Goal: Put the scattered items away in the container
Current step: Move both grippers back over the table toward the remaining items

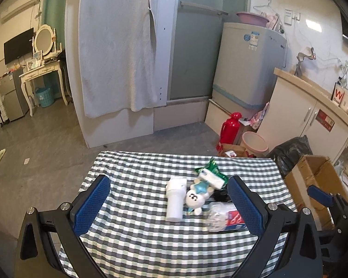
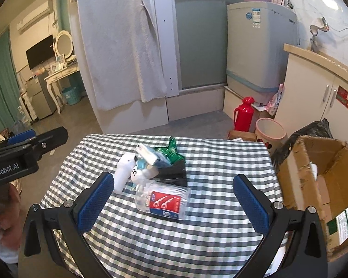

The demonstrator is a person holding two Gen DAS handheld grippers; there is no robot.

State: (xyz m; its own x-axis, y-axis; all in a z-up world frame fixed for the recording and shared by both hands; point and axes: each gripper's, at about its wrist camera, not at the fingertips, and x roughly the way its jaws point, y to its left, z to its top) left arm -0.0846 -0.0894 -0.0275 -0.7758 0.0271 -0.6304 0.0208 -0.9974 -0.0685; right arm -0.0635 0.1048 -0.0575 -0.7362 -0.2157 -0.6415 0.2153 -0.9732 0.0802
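I hold both grippers above the near half of the bench [image 2: 220, 243], its checked cloth bare beneath them. My left gripper [image 1: 169, 203] has its jaws spread wide and empty; my right gripper [image 2: 174, 199] likewise, released. The scattered things cluster mid-bench: a white bottle [image 2: 124, 173], a plush toy [image 1: 196, 197], a green packet [image 2: 171, 151], a black object [image 2: 174, 175] and a clear floss-pick box [image 2: 164, 200] nearest me. The cardboard box [image 2: 313, 185] stands open beside the bench's right edge.
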